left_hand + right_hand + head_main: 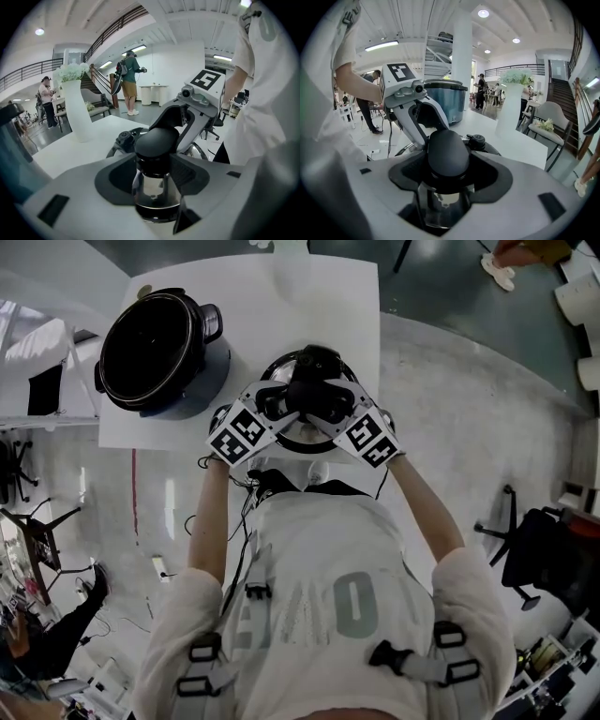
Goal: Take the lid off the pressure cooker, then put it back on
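**Item – pressure cooker, lid removed.**

Body: a round, dark-lined pressure cooker pot [155, 351] with black side handles is set at the far left of a white rectangular table [281, 306]. It stands open, and its inside is seen as black and bare.

Lid: a round, chrome-rimmed lid [281, 439] with black top fittings is located over the near edge of the table. It is well apart from the pot and to the right of it in the head view. Whether it rests on the table or hangs just above cannot be told.

Grip: the lid's black domed knob [157, 143] on its shiny stem is clamped from opposite sides. The left gripper [157, 174] is closed on it at a moderate width, and the right gripper [446, 185] is closed on it somewhat wider. No gap is seen at either set of pads. In the head view the left gripper [281, 407] and right gripper [339, 411] meet over the lid's centre.

Also noted: a tall white vase [77, 110] of pale flowers is seen farther along the table.

Step in hand – the removal is judged complete, with the replacement not yet begun.

Next move: the lid is to be carried back over the open pot. It should be kept level between the two grips, centred on the rim and lowered squarely. A seating twist is probably required. A tilt of the lid is the risk if the two hands are not moved together.
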A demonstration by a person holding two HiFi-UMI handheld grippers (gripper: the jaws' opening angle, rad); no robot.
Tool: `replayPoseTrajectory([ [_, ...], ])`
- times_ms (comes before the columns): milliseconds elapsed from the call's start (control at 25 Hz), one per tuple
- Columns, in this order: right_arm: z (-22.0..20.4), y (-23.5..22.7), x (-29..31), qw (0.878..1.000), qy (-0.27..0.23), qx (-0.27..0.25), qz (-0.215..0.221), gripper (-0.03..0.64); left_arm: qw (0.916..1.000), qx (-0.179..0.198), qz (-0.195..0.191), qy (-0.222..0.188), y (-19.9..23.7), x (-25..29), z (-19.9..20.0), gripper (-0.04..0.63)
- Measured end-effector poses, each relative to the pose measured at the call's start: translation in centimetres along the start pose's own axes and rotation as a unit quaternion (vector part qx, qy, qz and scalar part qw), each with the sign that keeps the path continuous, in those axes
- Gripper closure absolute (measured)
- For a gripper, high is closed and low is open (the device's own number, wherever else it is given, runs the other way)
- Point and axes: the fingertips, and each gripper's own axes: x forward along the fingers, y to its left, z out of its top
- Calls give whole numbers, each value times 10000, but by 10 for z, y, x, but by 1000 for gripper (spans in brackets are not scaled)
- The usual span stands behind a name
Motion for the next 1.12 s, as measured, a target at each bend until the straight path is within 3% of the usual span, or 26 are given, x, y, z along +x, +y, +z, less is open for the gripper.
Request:
replayPoseTrajectory([
  [320, 1, -1, -1, 9999, -109, -3, -14, 327, 9992, -330, -39, -242, 1, 2, -1, 379],
  [520, 1, -1, -2, 9996, -94, 131, 239, 327, 9986, -469, -16, -259, 2, 1, -3, 379],
  [640, 11, -5, -10, 9988, -271, 299, 291, 324, 9983, -516, 28, -273, 6, -5, -1, 349],
  [800, 39, -20, -28, 9951, -766, 624, 81, 244, 9921, -779, 400, -895, 28, -33, 23, 334],
  [880, 60, -32, -43, 9917, -1075, 702, -110, 239, 9820, -878, 944, -1381, 48, -55, 44, 324],
  [960, 82, -44, -61, 9867, -1400, 705, -437, 239, 9635, -967, 1662, -1863, 66, -82, 63, 324],
  [1120, 109, -63, -104, 9665, -1982, 868, -1378, 241, 9027, -1348, 2920, -2858, 76, -135, 90, 324],
])
